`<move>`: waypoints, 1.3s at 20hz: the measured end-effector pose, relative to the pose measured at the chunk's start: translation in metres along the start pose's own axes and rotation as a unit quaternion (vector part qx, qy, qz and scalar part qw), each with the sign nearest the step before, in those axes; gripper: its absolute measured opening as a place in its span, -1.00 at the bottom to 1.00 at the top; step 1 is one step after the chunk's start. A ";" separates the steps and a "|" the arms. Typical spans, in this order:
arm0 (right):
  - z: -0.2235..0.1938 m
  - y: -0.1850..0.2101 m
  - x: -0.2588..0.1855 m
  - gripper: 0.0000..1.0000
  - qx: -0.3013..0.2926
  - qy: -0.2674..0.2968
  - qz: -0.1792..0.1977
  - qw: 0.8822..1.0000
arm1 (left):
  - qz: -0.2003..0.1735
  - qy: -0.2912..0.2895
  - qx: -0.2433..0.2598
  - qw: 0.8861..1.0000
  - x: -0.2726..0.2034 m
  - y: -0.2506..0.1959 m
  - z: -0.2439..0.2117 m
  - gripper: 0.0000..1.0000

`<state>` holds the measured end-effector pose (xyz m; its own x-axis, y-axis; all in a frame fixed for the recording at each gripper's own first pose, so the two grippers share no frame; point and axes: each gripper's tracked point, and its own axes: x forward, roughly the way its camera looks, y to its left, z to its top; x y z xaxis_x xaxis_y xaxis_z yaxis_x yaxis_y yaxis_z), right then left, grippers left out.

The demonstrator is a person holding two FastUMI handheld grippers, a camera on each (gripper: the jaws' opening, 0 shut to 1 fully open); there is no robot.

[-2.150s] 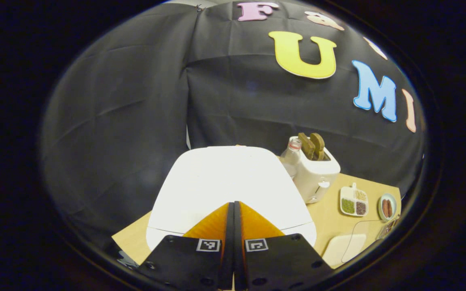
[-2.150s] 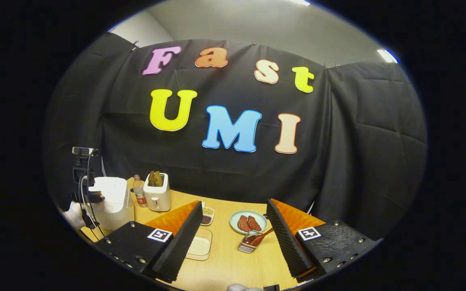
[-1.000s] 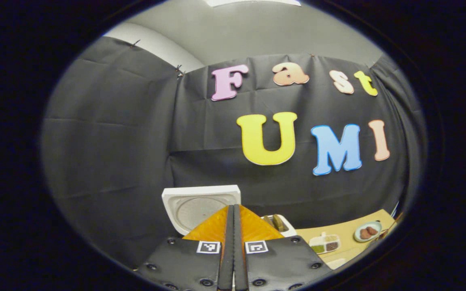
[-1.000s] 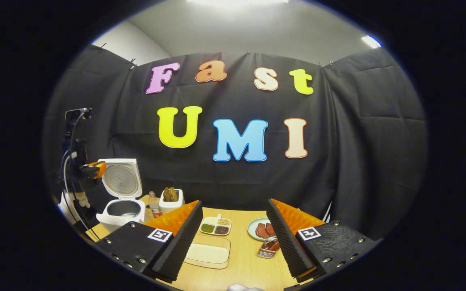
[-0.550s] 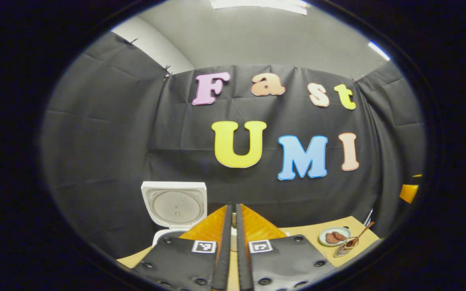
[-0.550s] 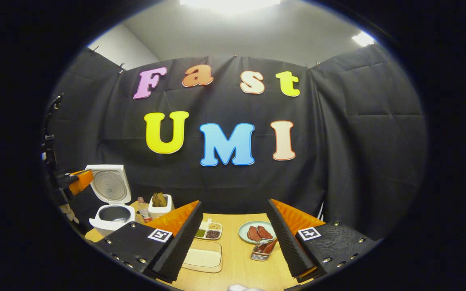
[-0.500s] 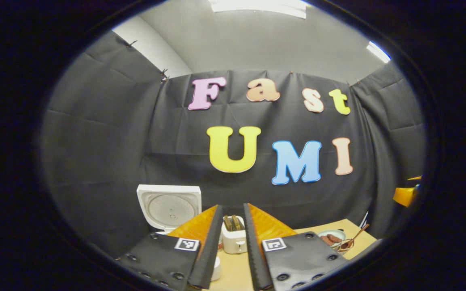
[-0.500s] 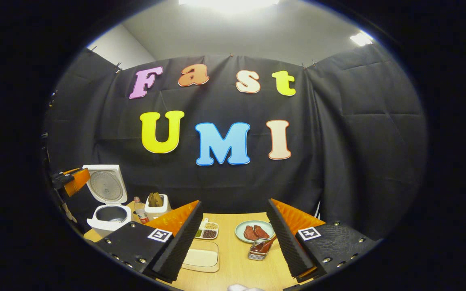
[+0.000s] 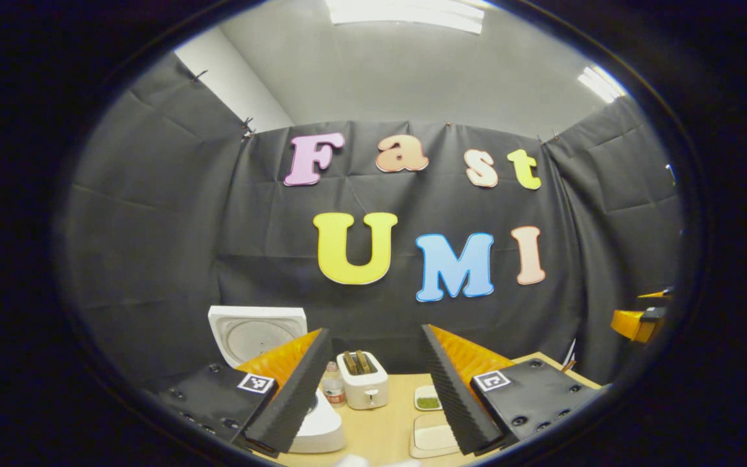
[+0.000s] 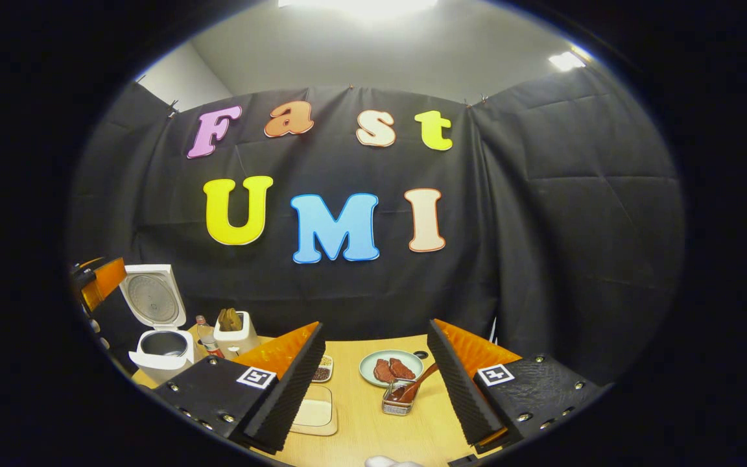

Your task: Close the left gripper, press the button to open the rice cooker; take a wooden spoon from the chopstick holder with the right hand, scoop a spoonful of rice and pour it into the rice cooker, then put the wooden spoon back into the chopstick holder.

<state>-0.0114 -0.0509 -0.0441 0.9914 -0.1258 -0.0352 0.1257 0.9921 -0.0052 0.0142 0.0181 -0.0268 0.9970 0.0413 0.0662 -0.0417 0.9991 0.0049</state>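
Observation:
The white rice cooker [image 10: 156,353] stands at the table's left end with its lid [image 10: 152,295] up, and the pot inside looks dark. The raised lid [image 9: 253,331] and cooker body [image 9: 318,428] lie behind my left fingers in the left gripper view. My left gripper [image 9: 373,332] is open, holds nothing and hangs back from the cooker. My right gripper [image 10: 375,327] is open above the table. Between its fingers stands a metal chopstick holder [image 10: 397,403] with a wooden spoon [image 10: 420,381] leaning in it. A shallow tray of rice [image 10: 315,412] lies left of the holder.
Right of the cooker stand a small bottle [image 10: 205,340] and a white toaster [image 10: 234,334] with two slices in it. A divided dish of grains [image 10: 321,371] and a plate with meat [image 10: 390,368] lie mid-table. The other gripper [image 9: 639,321] shows at the far right.
My left gripper was shut against the closed cooker lid; the lid sprang up, then the gripper pulled back and opened. My right gripper stayed open and shifted only slightly.

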 end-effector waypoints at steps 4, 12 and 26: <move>-0.030 -0.009 0.006 0.94 0.011 0.013 -0.009 1.000 | -0.016 0.001 -0.005 1.000 -0.003 -0.005 -0.005 0.90; -0.151 -0.047 0.049 0.89 0.076 0.089 -0.028 0.993 | -0.020 0.007 0.008 1.000 0.000 -0.027 -0.027 0.89; -0.287 -0.093 0.237 0.97 0.141 0.169 -0.043 0.975 | 0.005 0.060 0.015 0.998 0.066 -0.084 -0.102 0.90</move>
<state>0.2018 -0.1729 -0.3383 0.9142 -0.1544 -0.3747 0.2598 0.9328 0.2496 0.0900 -0.0626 -0.1250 0.9971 0.0528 -0.0543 -0.0510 0.9981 0.0349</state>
